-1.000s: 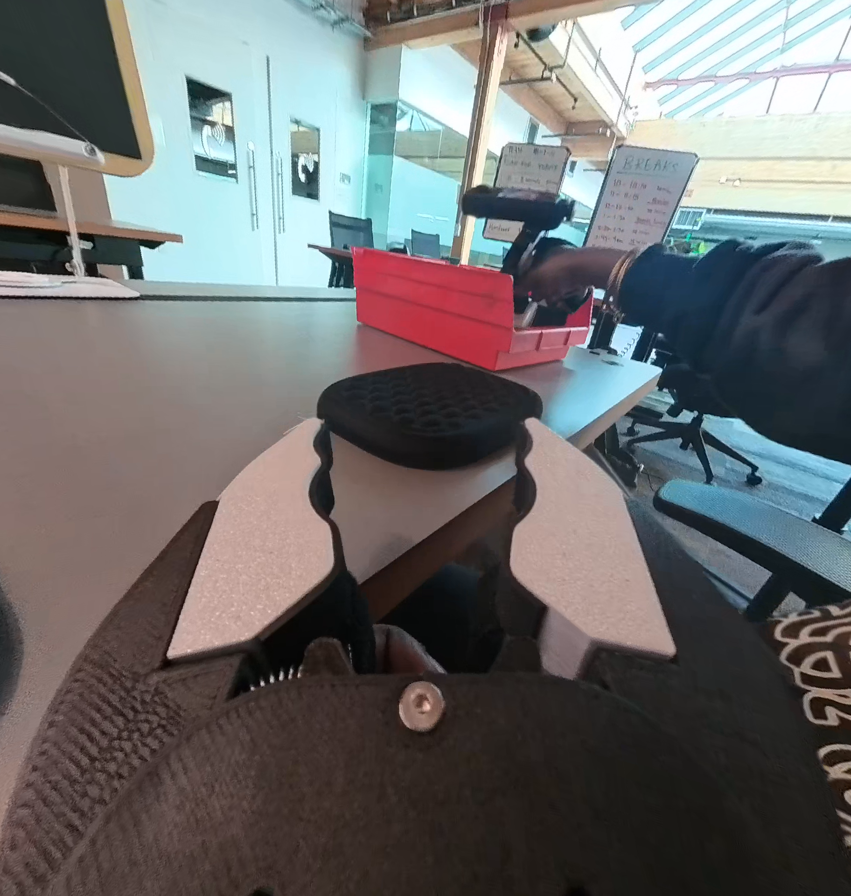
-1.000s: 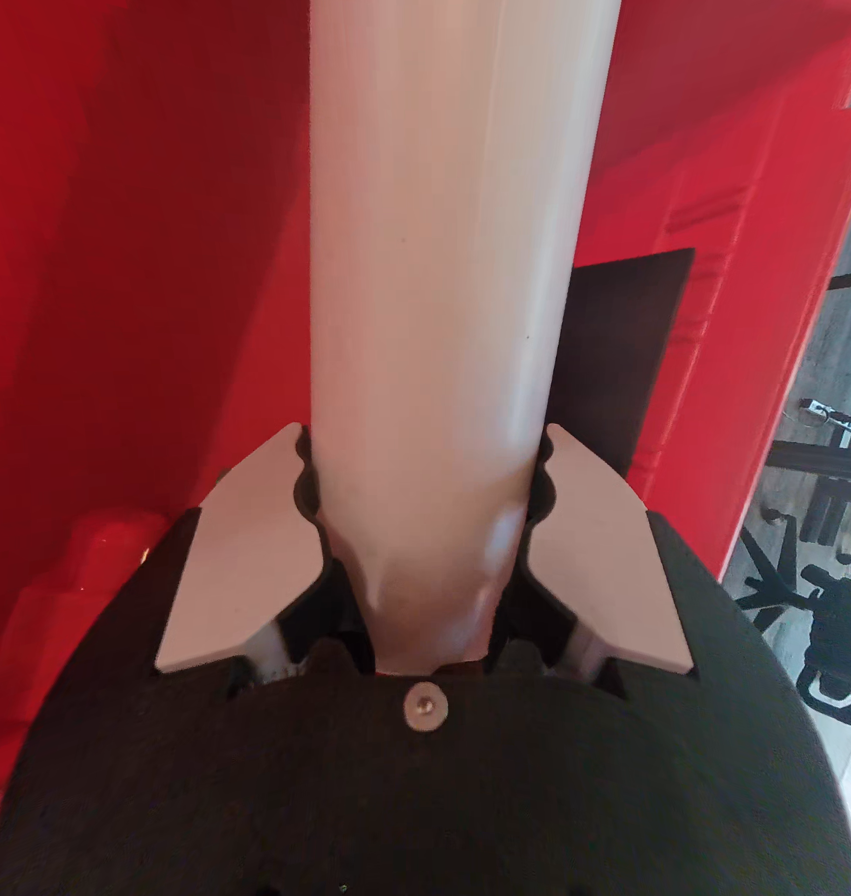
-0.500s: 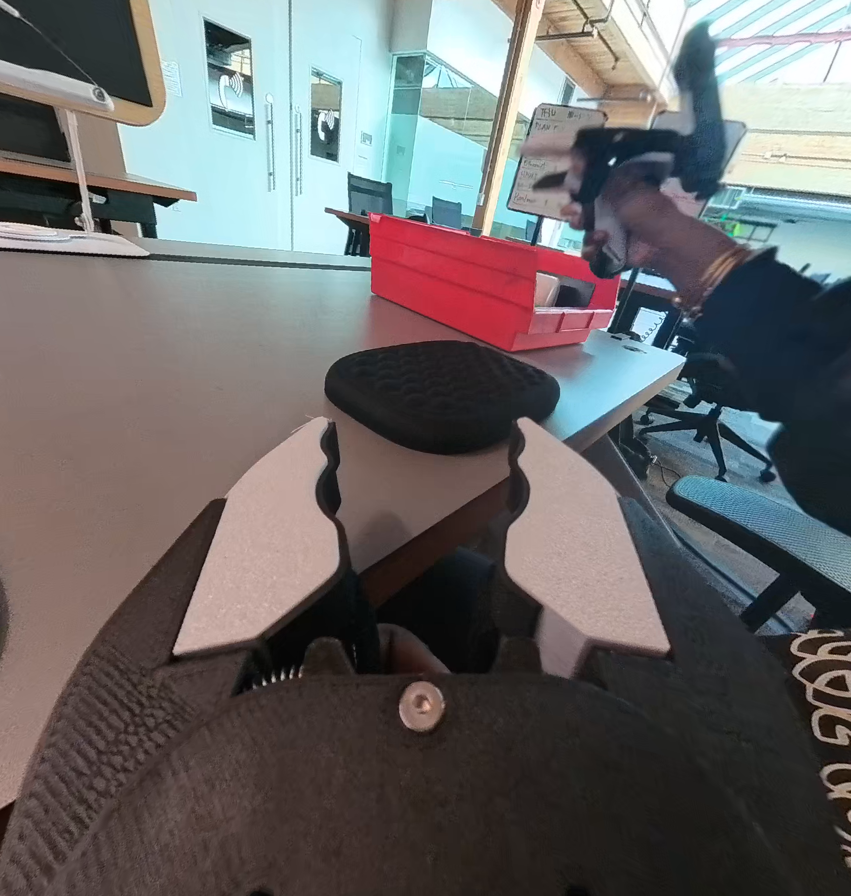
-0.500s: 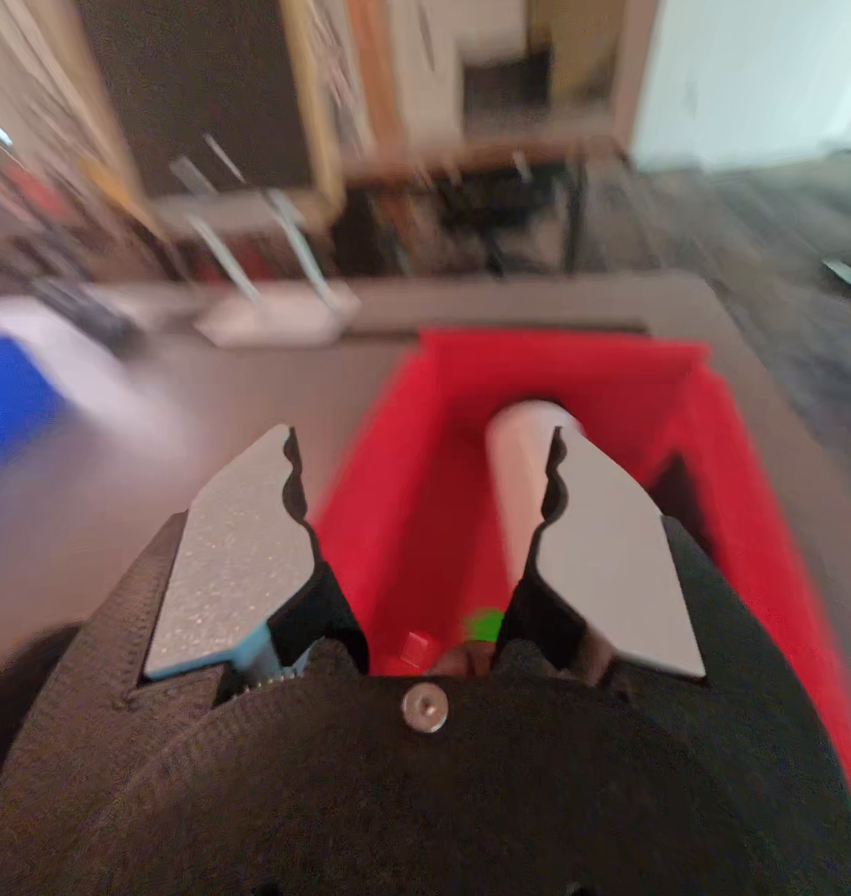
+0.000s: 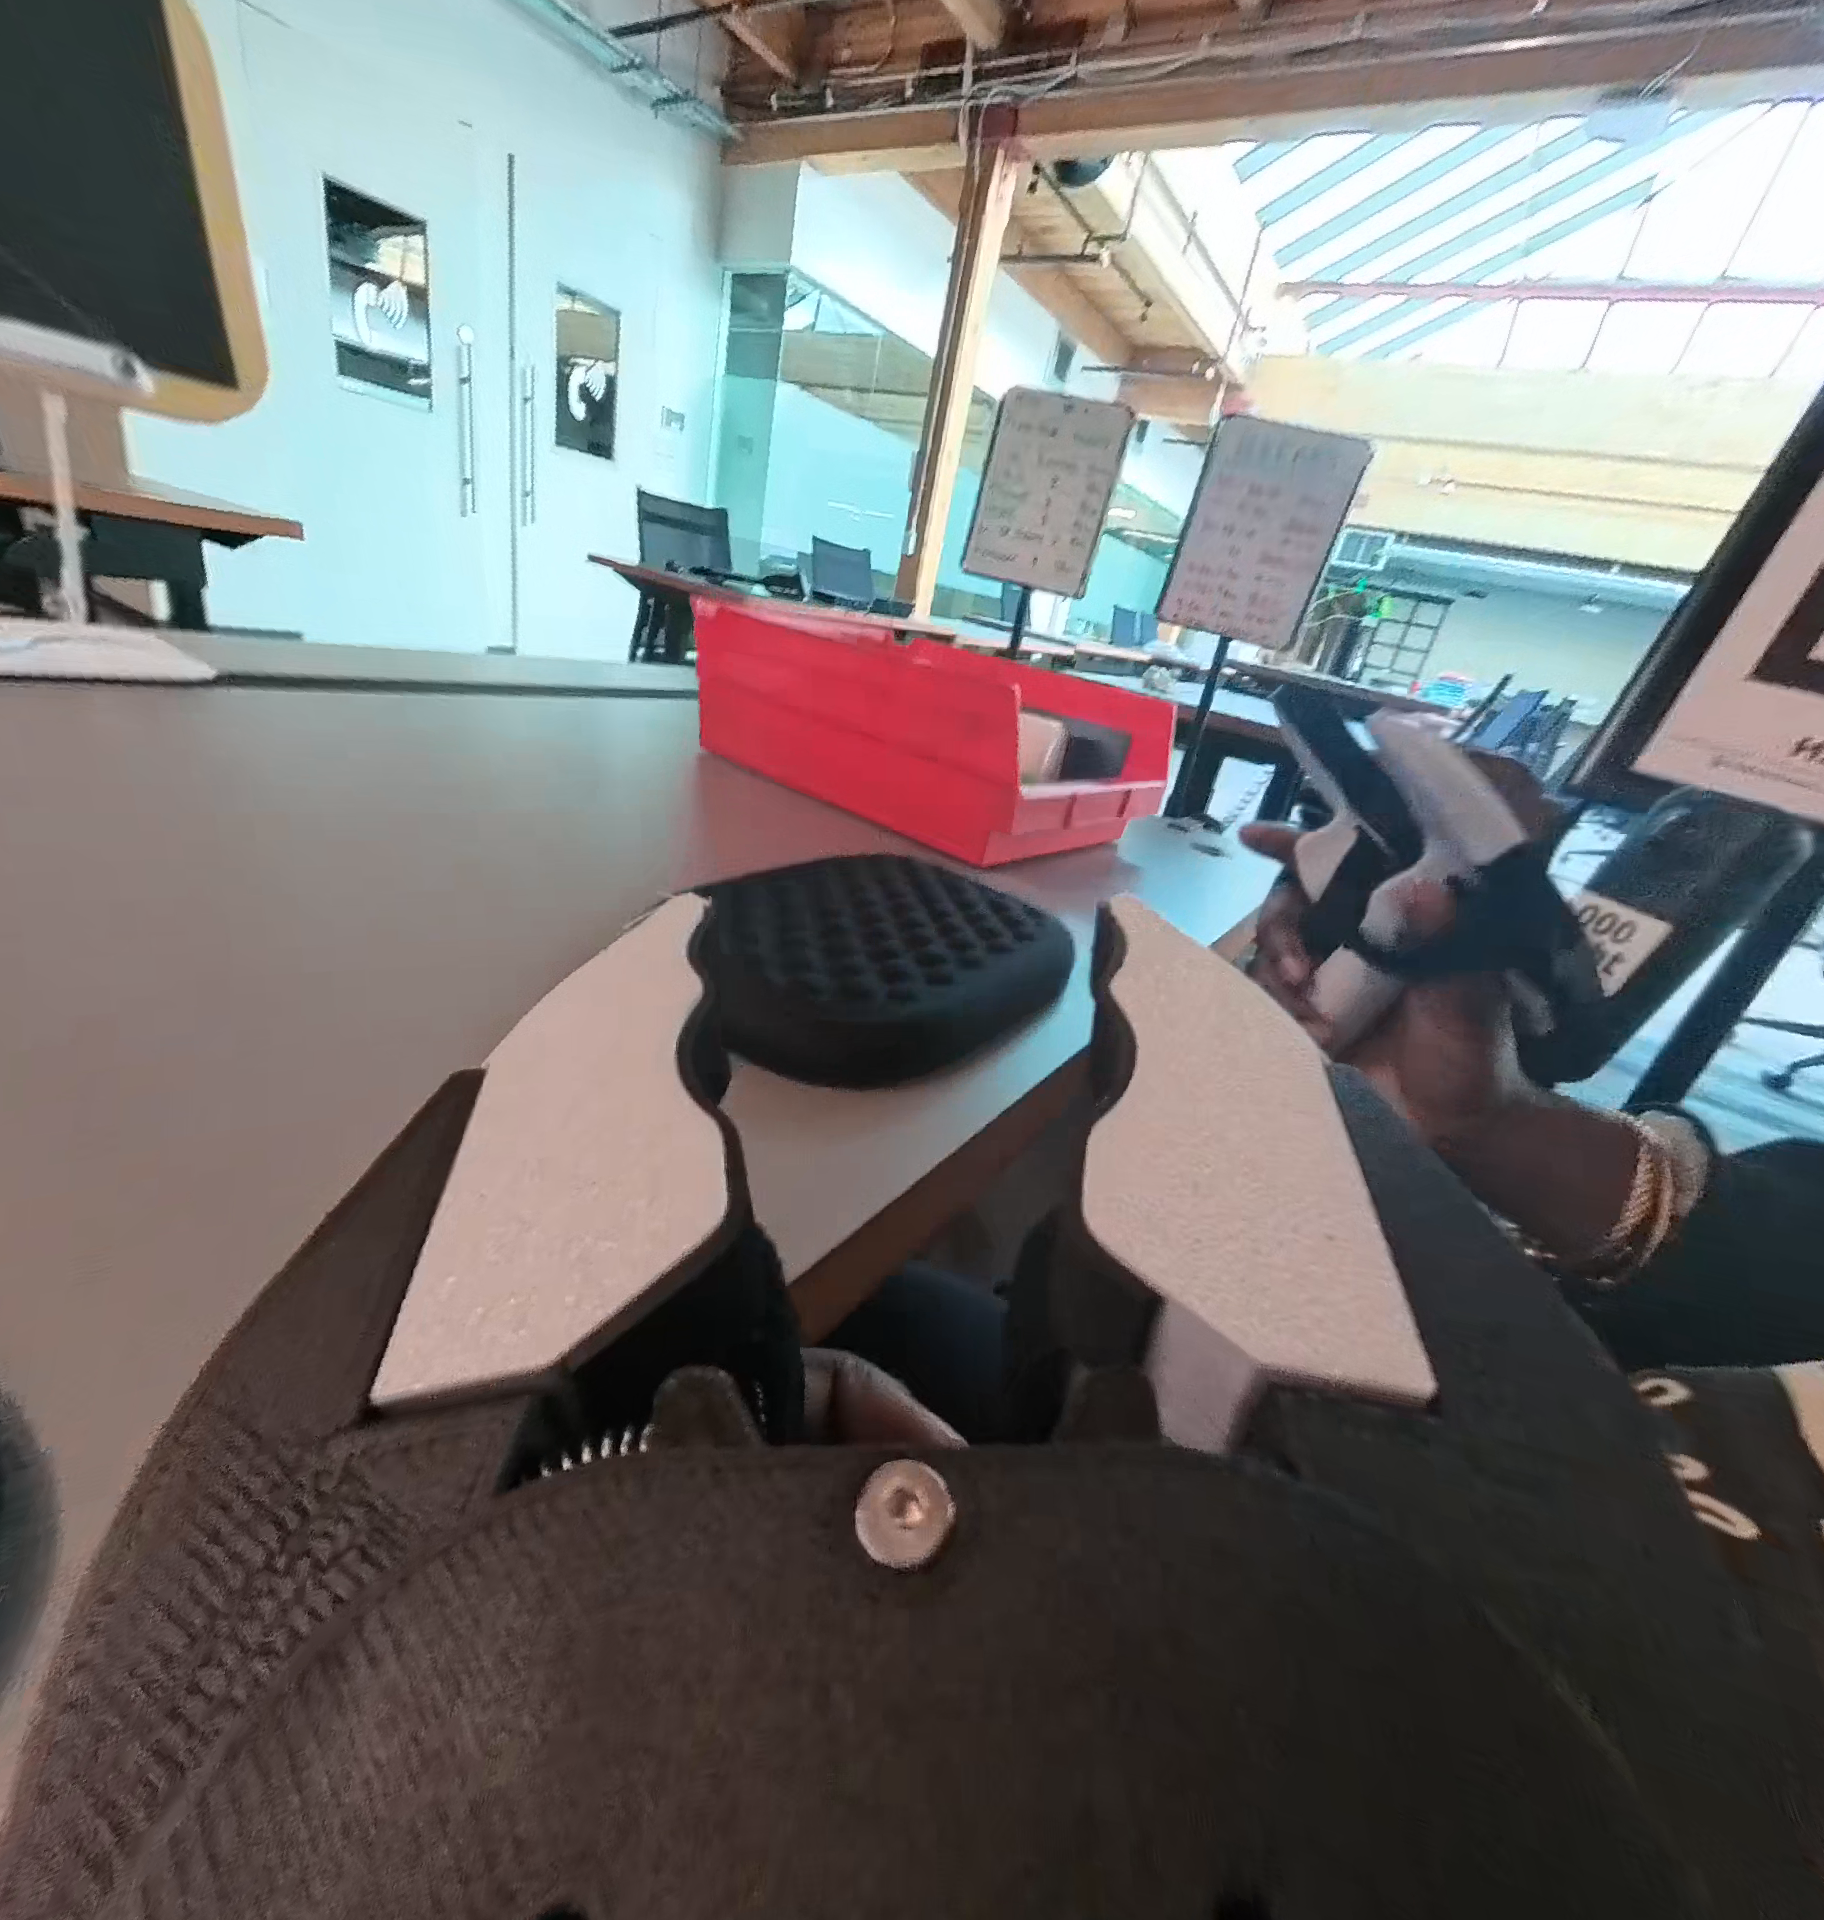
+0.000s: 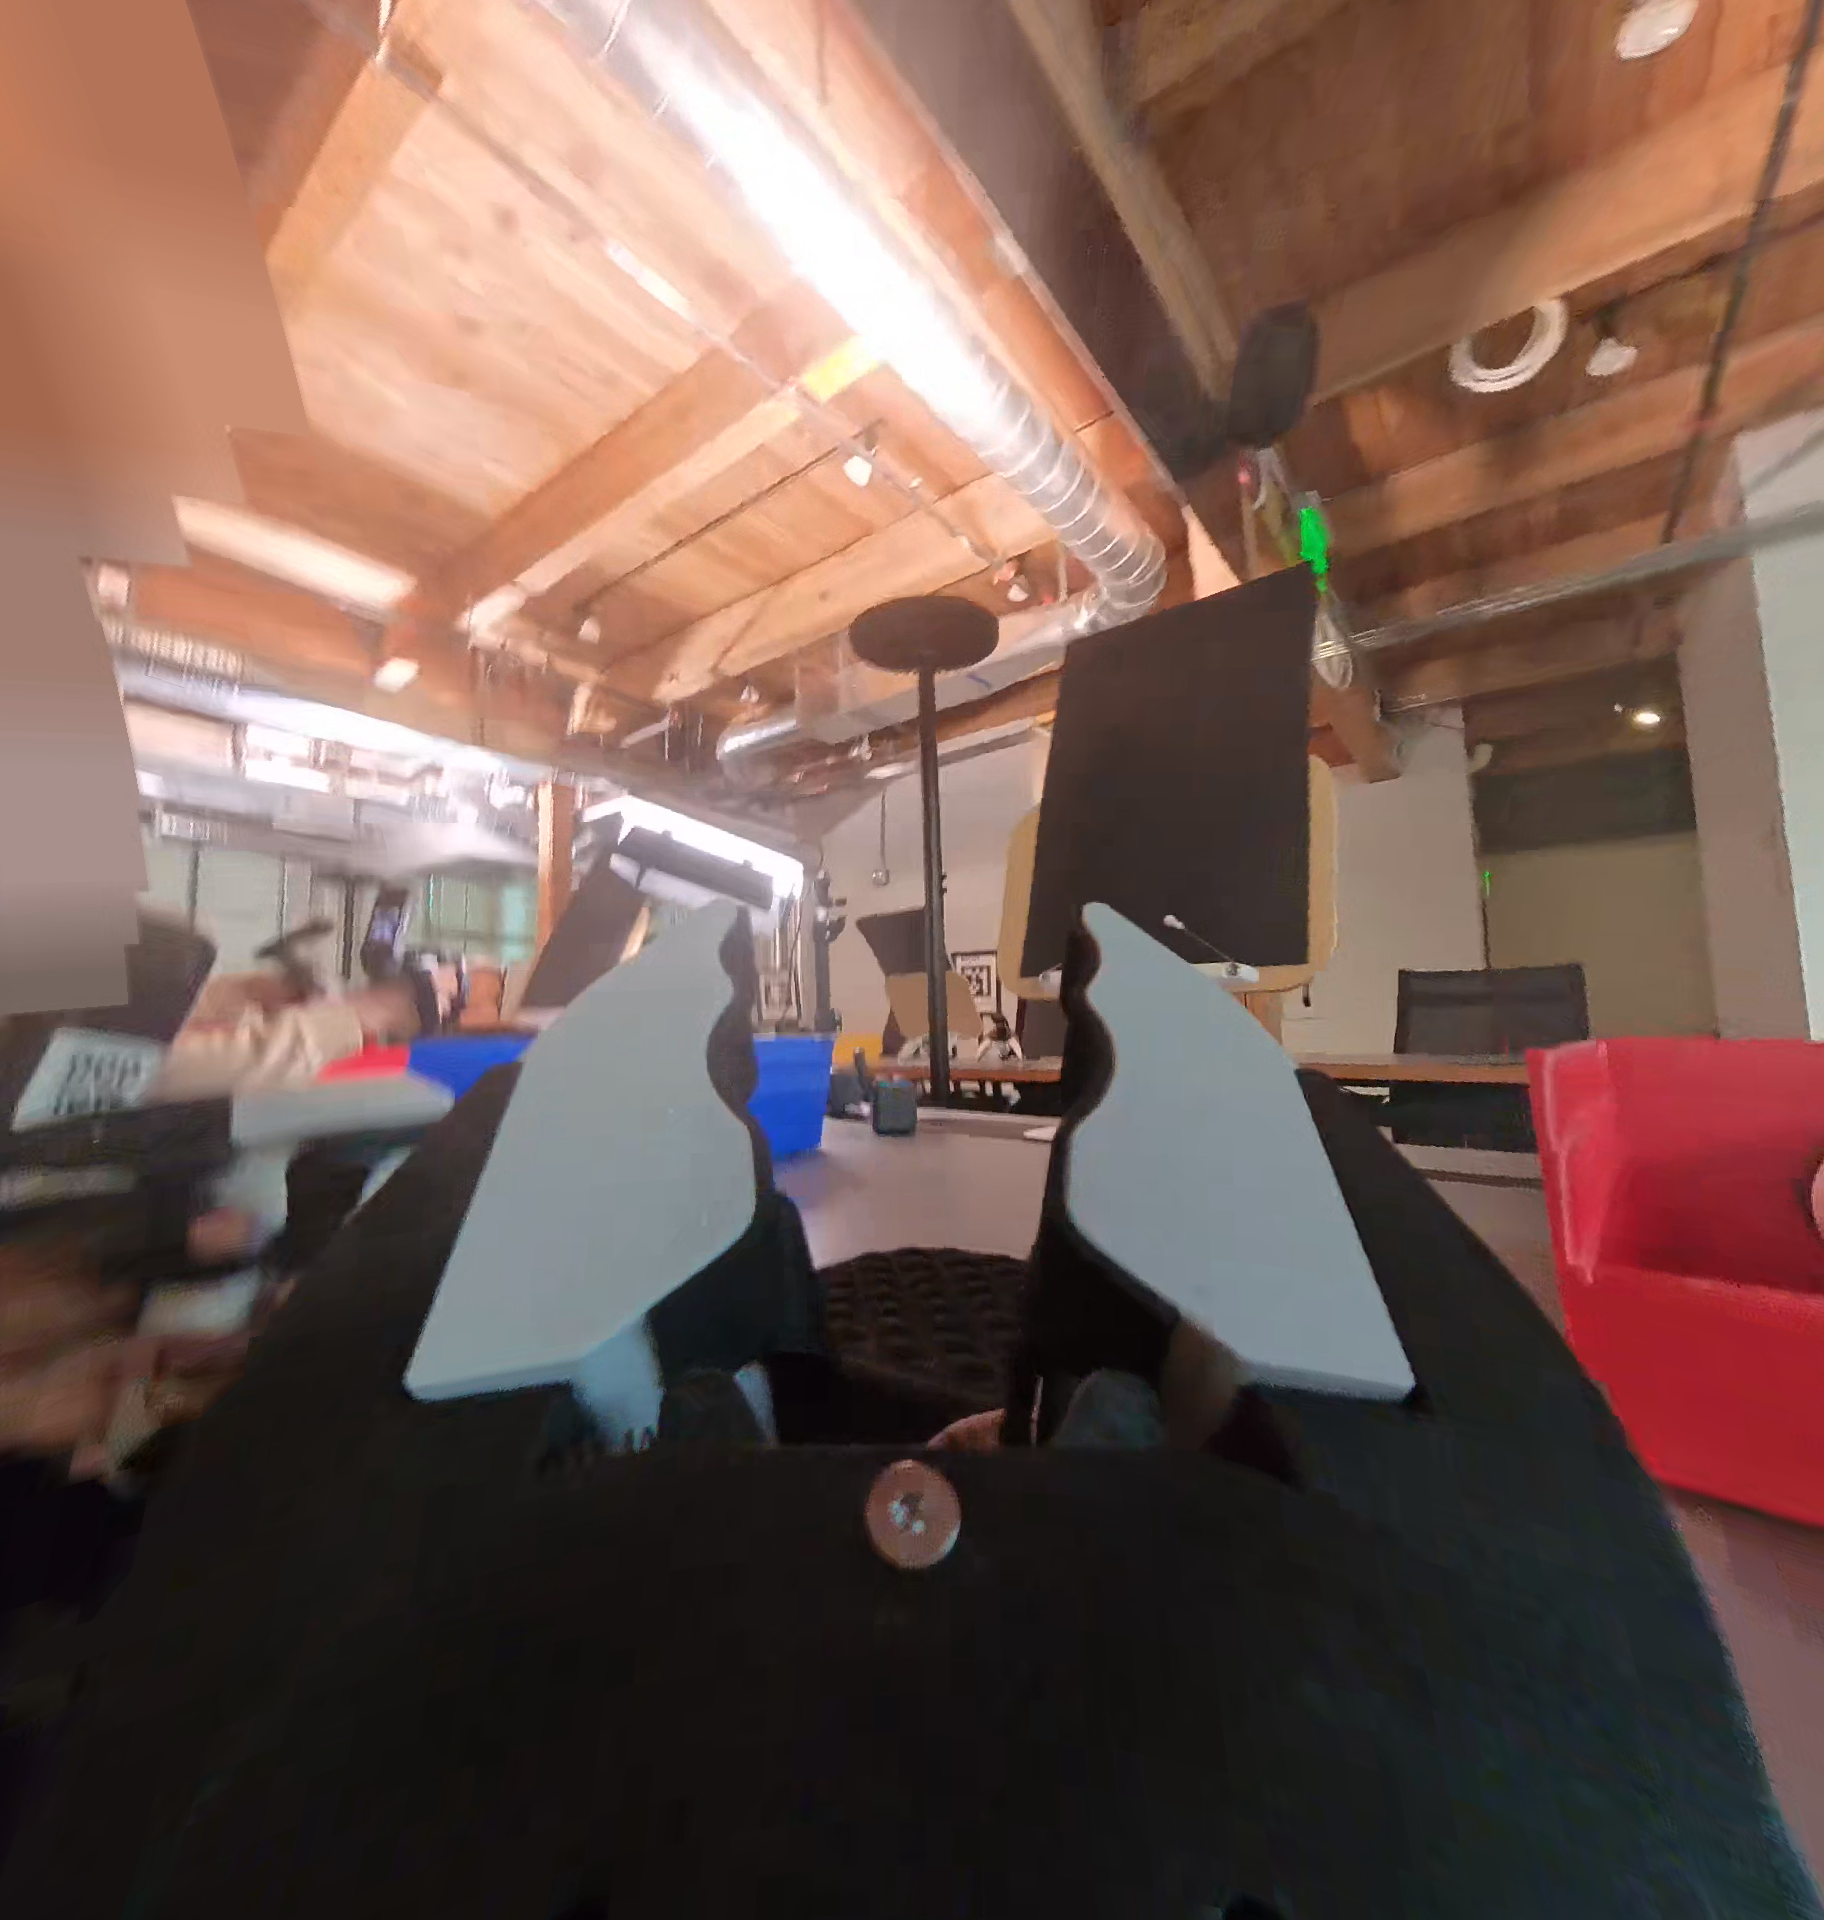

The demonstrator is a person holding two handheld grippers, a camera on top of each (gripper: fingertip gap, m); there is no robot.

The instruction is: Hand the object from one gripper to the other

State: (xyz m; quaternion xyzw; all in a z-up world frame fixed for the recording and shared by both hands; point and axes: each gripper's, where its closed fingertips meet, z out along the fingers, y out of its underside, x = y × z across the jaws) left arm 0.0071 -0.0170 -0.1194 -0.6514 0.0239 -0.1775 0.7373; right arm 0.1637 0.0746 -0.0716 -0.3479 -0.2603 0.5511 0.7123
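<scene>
Two grippers share this moment. The left gripper (image 5: 892,1013), low in the centre of its own view, has its jaws apart, bracketing a black dimpled pad (image 5: 882,977) that lies on the grey table (image 5: 264,883) near the table's edge; whether the fingers touch the pad I cannot tell. The right gripper (image 6: 913,1081) also has its jaws apart and empty, with the same pad (image 6: 918,1314) showing low between them, so it sits close beside the left one; it appears at the right middle of the left view (image 5: 1407,831), held in a hand (image 5: 1407,1039).

The pad looks light, soft and squashy, and its honeycomb texture should grip well. I would take it across its narrower sides, near mid-thickness, leaving one end free for the receiving fingers. Too hard a pinch may fold it.

A red bin (image 5: 918,748) stands further back on the table, centre frame, with a pale cylinder inside. The tabletop is smooth and matt. Around it is an open office with wooden ceiling beams, whiteboards on stands, chairs and glass doors.
</scene>
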